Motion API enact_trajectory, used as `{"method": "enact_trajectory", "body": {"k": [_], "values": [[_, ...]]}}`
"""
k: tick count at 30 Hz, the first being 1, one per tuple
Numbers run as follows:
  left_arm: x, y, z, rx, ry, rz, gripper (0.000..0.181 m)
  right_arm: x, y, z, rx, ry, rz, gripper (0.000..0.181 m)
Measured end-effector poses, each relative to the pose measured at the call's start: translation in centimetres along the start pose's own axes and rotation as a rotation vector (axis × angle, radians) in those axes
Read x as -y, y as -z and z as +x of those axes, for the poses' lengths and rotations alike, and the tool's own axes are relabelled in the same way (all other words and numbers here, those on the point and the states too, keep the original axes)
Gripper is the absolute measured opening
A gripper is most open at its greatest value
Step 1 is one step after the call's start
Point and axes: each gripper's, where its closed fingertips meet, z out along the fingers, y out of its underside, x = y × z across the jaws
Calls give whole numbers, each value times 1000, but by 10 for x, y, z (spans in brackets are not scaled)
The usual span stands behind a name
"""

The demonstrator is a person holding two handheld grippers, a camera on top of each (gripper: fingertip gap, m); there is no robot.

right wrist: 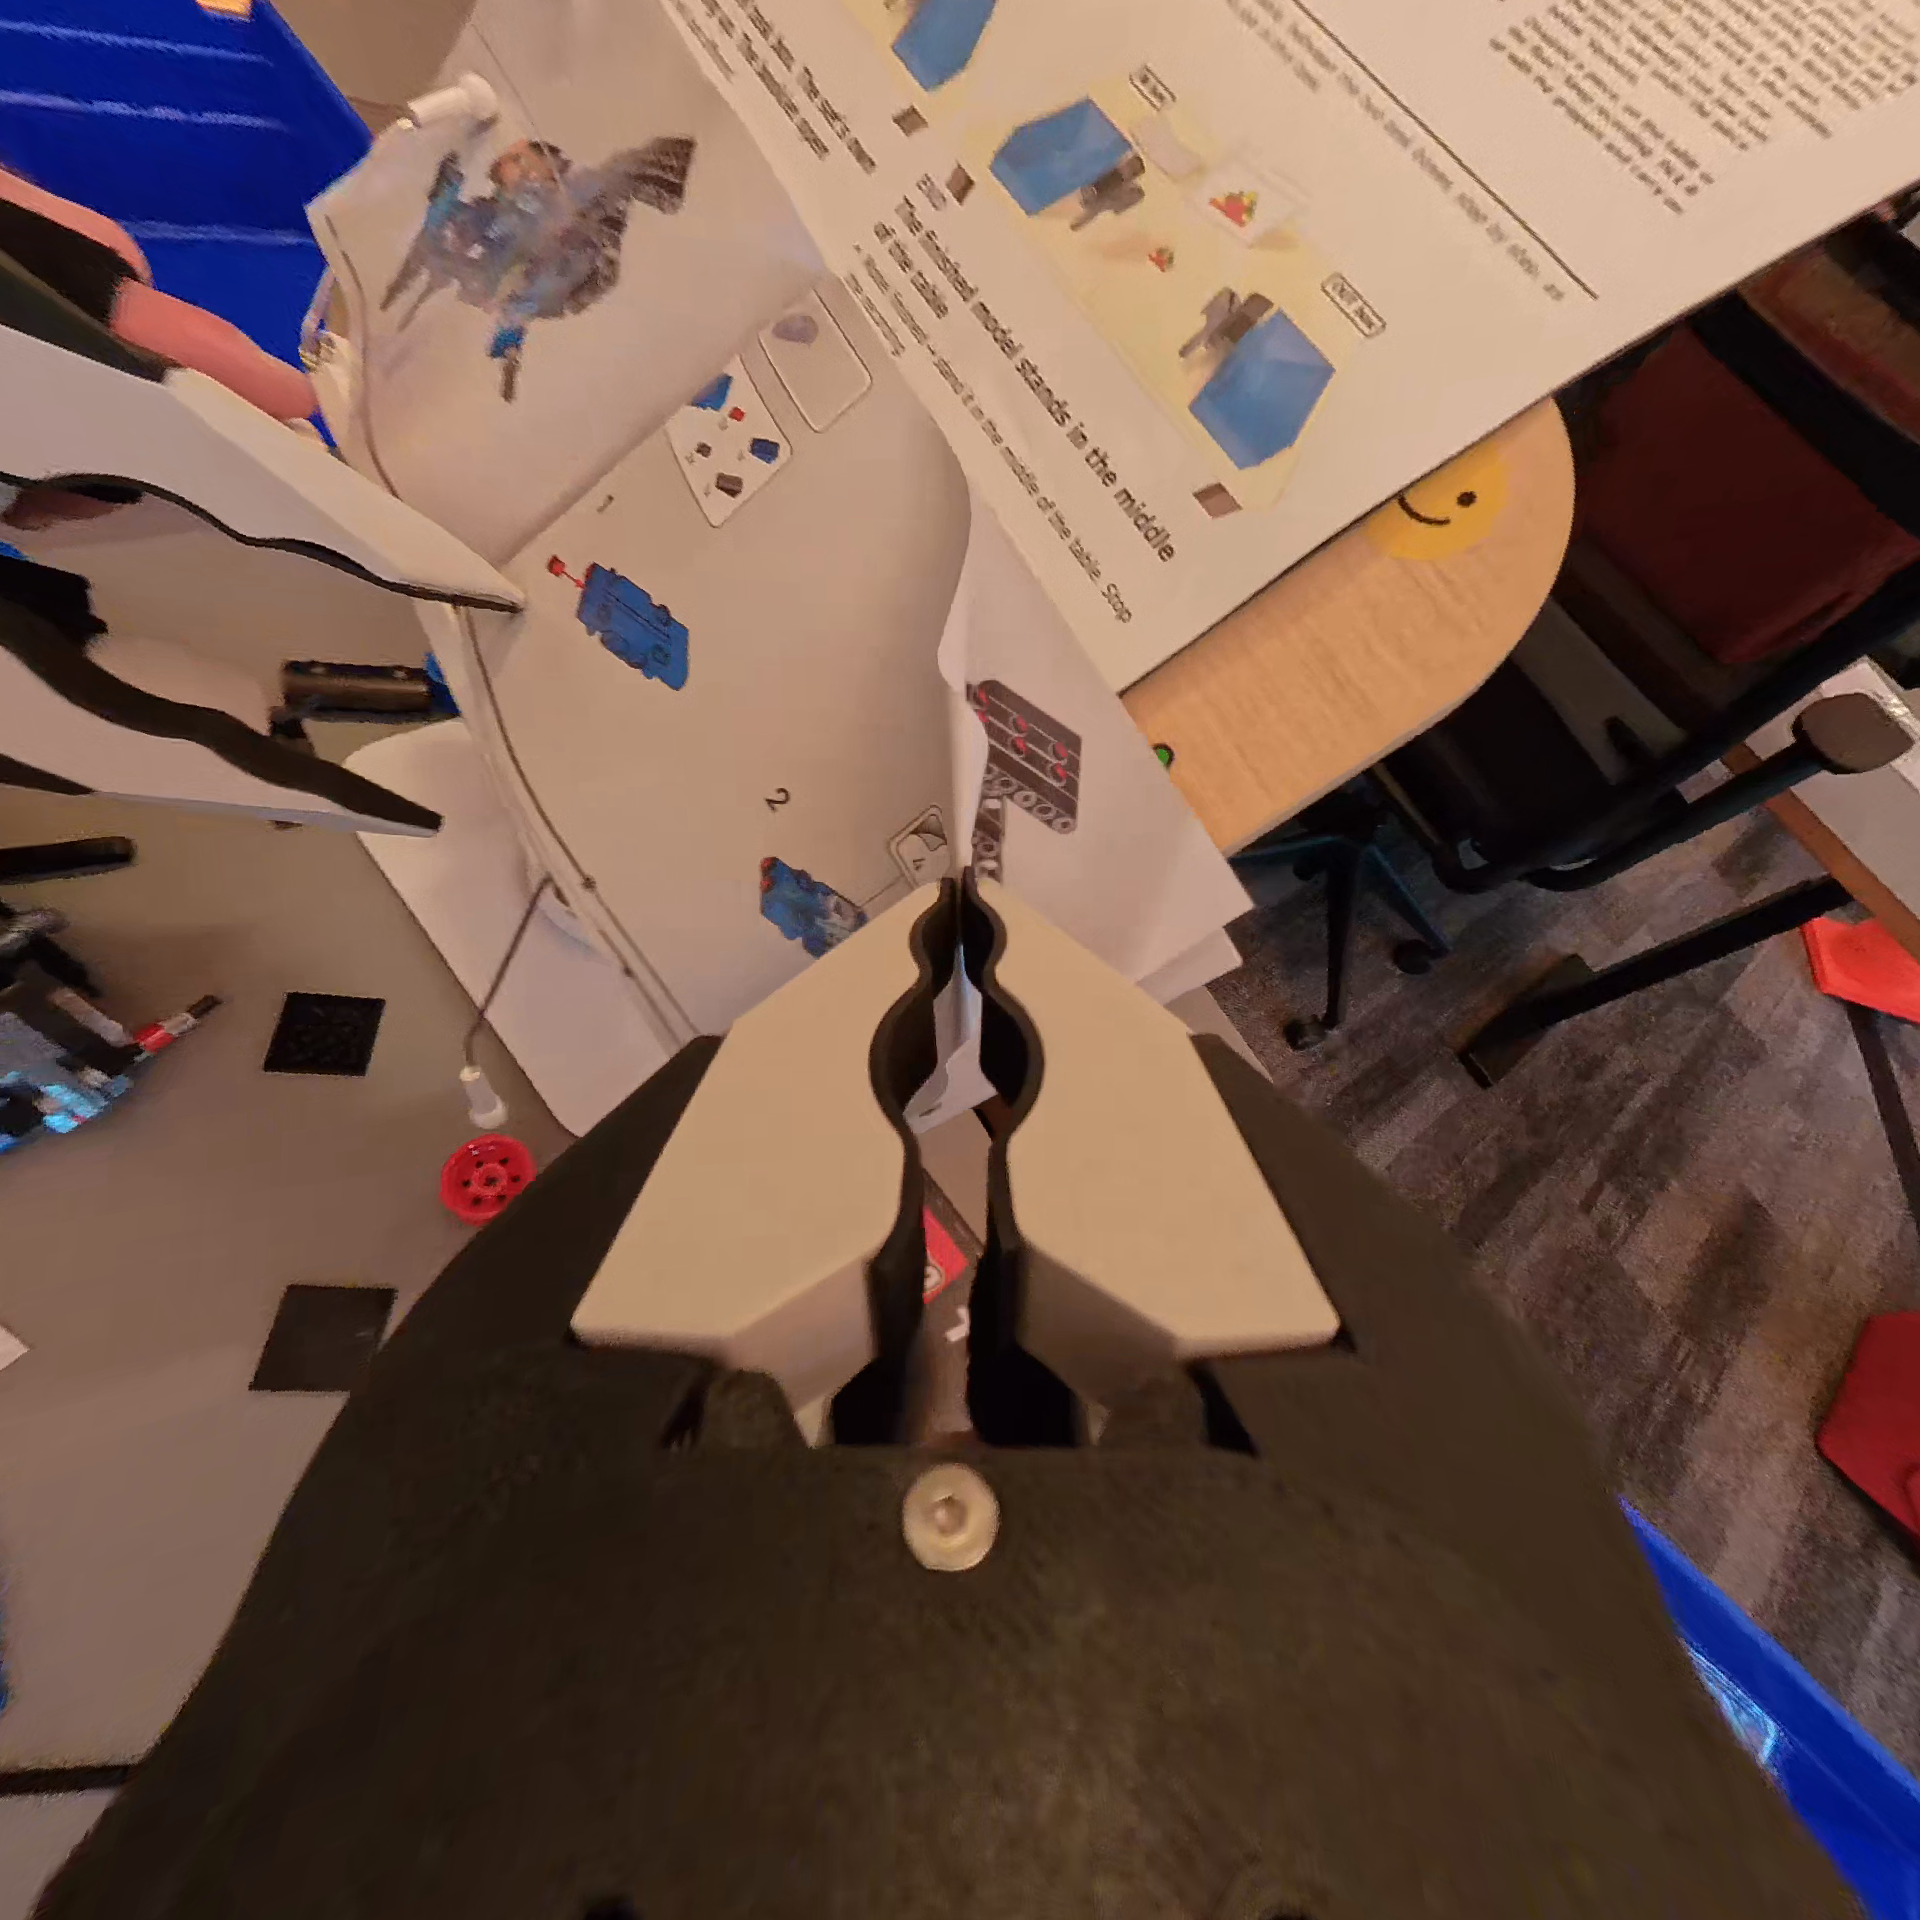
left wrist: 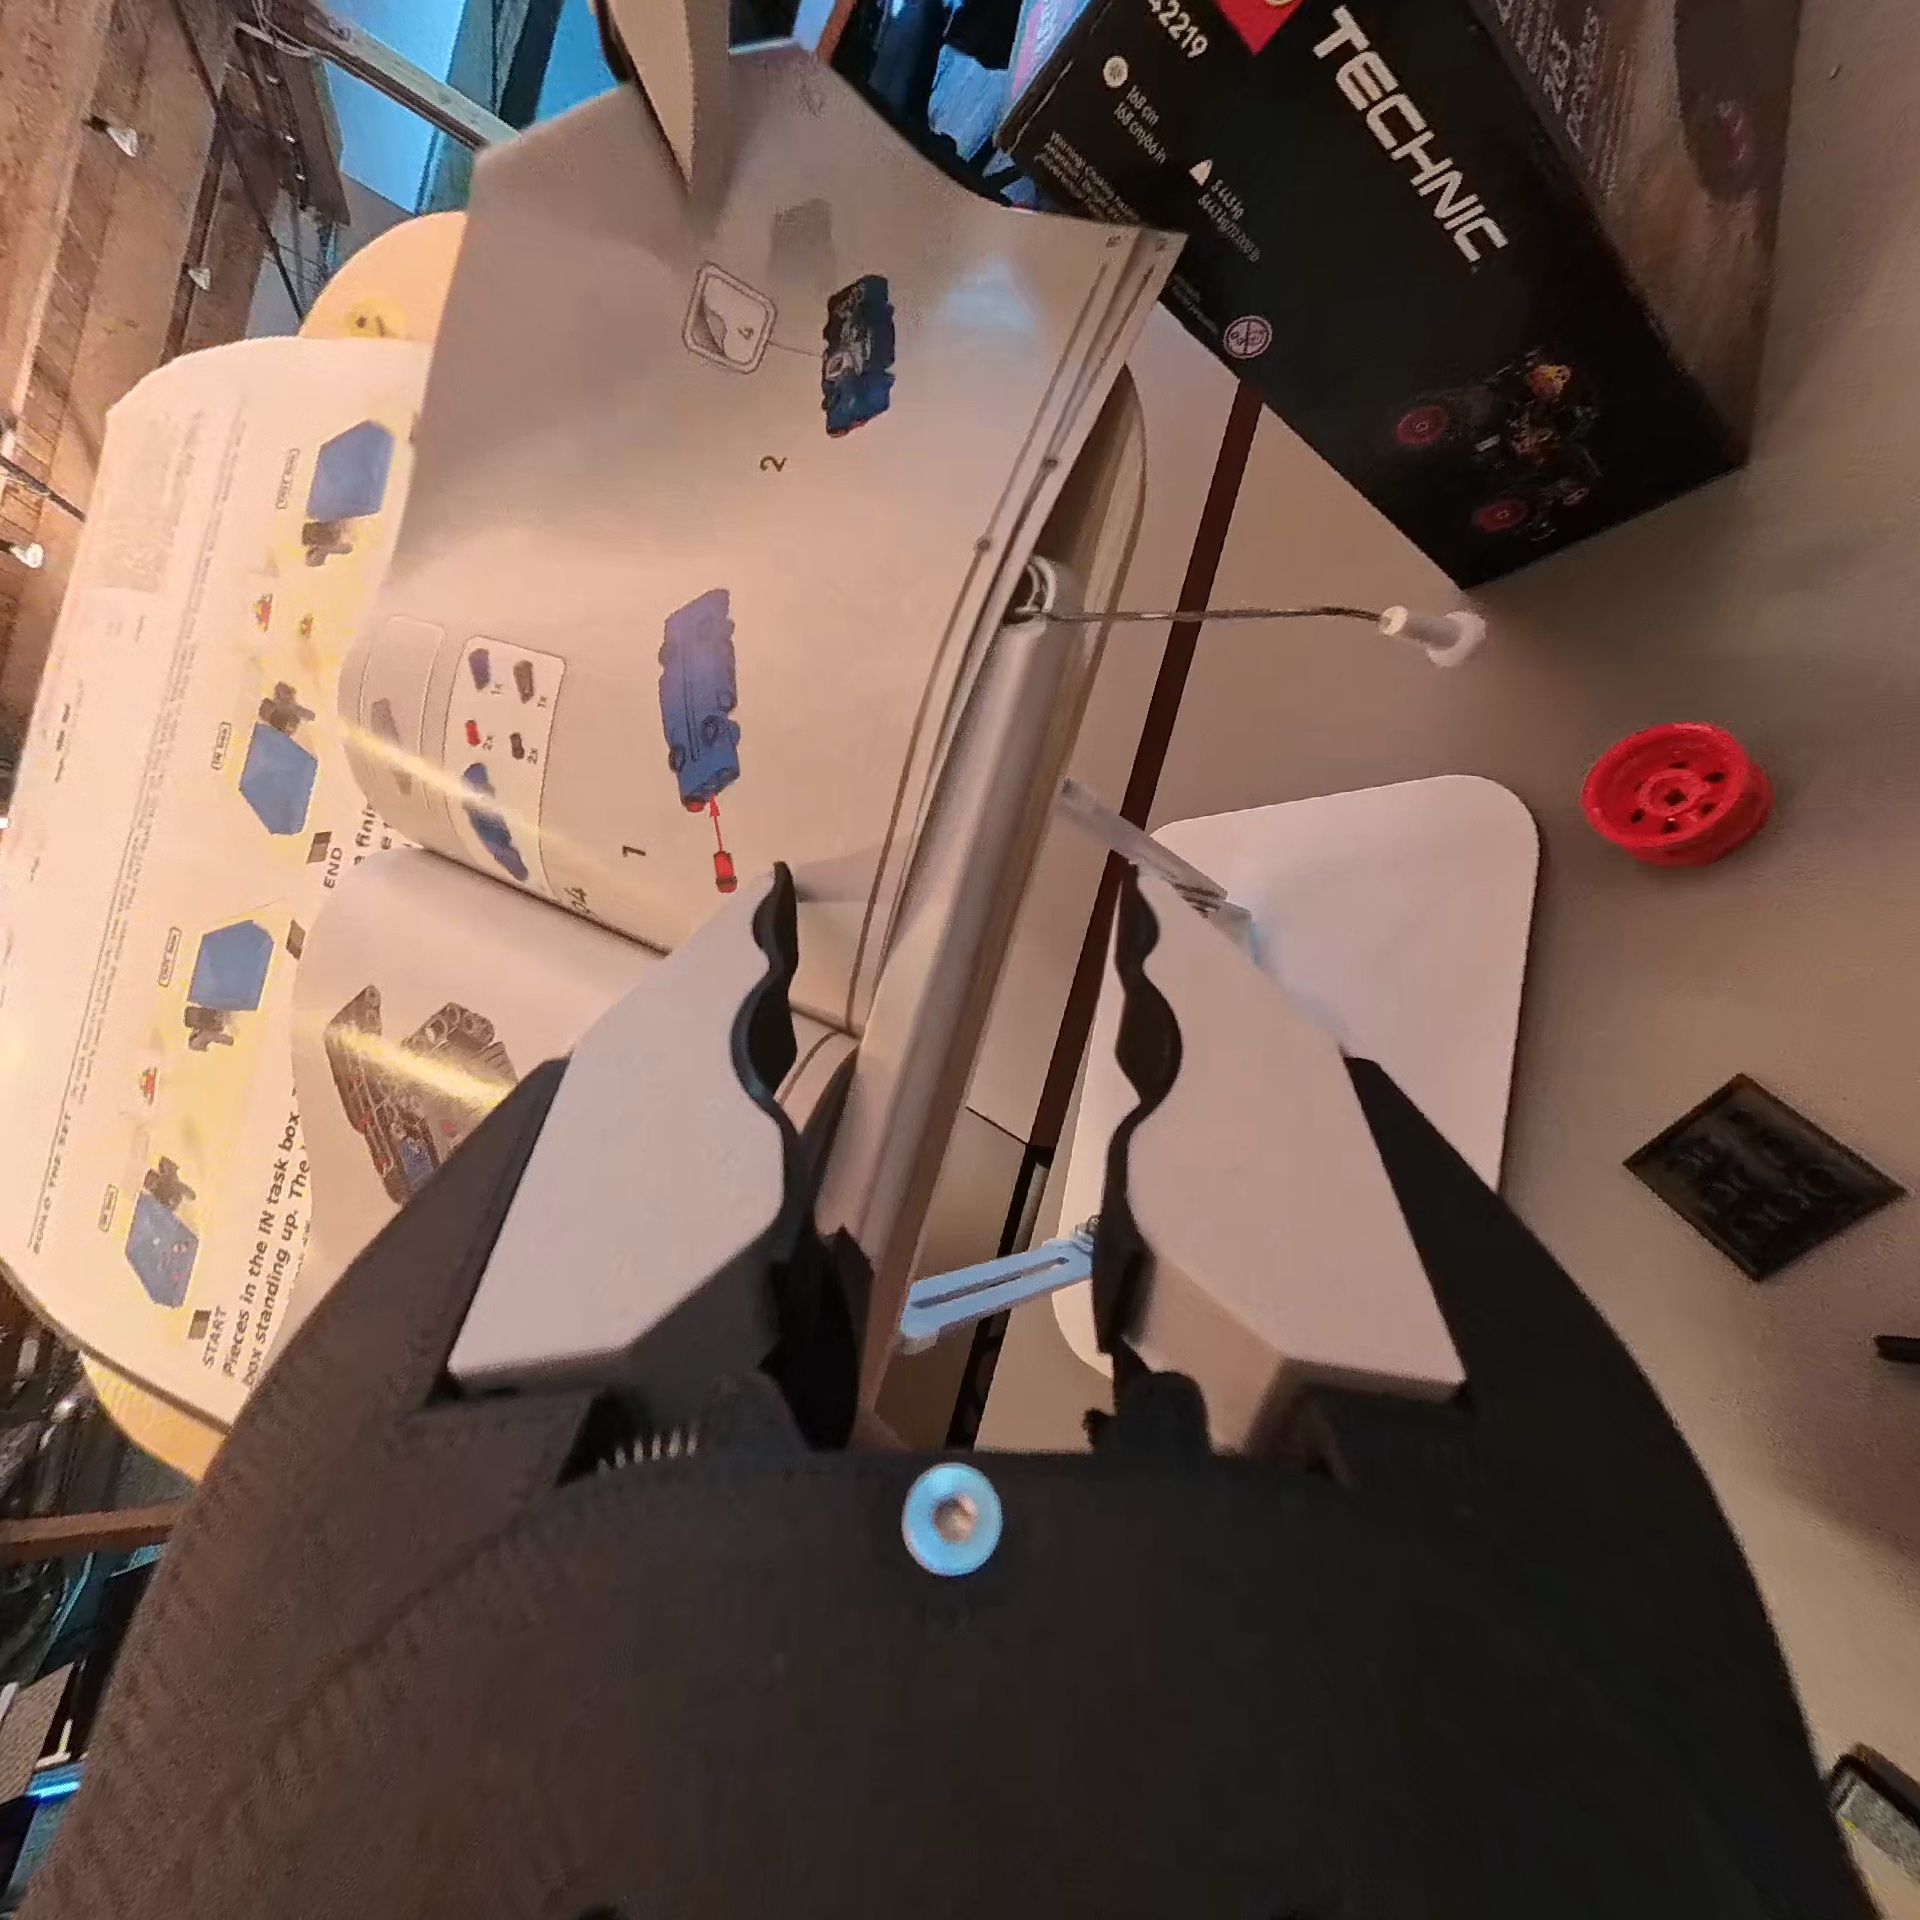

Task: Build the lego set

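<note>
The open instruction booklet (left wrist: 644, 540) stands on a white holder (left wrist: 1351, 987). My left gripper (left wrist: 956, 914) is open, with the booklet's spine edge between its fingers and neither pad pressing on it. In the right wrist view it shows at the left (right wrist: 478, 717), open beside the booklet (right wrist: 675, 727). My right gripper (right wrist: 961, 904) is shut on the edge of a booklet page (right wrist: 1091, 831), which is pinched between the pads and lifted away from the other pages. One of its fingers (left wrist: 675, 83) shows at the top of the left wrist view.
A black set box (left wrist: 1455, 260) lies behind the holder. A red wheel (left wrist: 1675, 795) (right wrist: 486, 1179) and black square pieces (left wrist: 1761, 1174) (right wrist: 322, 1034) lie on the grey table. A printed task sheet (right wrist: 1247, 208) hangs behind. A partly built model (right wrist: 52, 1060) sits at the left. The gap from one gripper's tips to the other's is roughly 15 cm. Measured from the fingertips, the red wheel (right wrist: 486, 1179) is 15 cm or so from the left gripper and 25 cm from the right. It turns up in the left wrist view (left wrist: 1675, 791) as well.
</note>
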Motion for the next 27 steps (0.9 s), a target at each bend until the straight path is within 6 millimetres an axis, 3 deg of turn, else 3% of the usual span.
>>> {"method": "enact_trajectory", "body": {"k": [4,12,17,22,24,27], "values": [[0,2,-4,3,17,11,58,18,9,-16,91,-35,53,0],[2,9,-15,35,60,44,62,73,24,-68,375,-133,186,0],[20,21,-28,80,117,151,75,108,25,-90,482,-188,267,0],[50,43,-32,40,204,348,86,134,13,-98,472,-222,342,0],[57,54,-40,28,270,422,82,139,4,-100,445,-204,345,0],[55,65,-51,4,366,483,58,145,-5,-104,429,-202,363,0]]}}
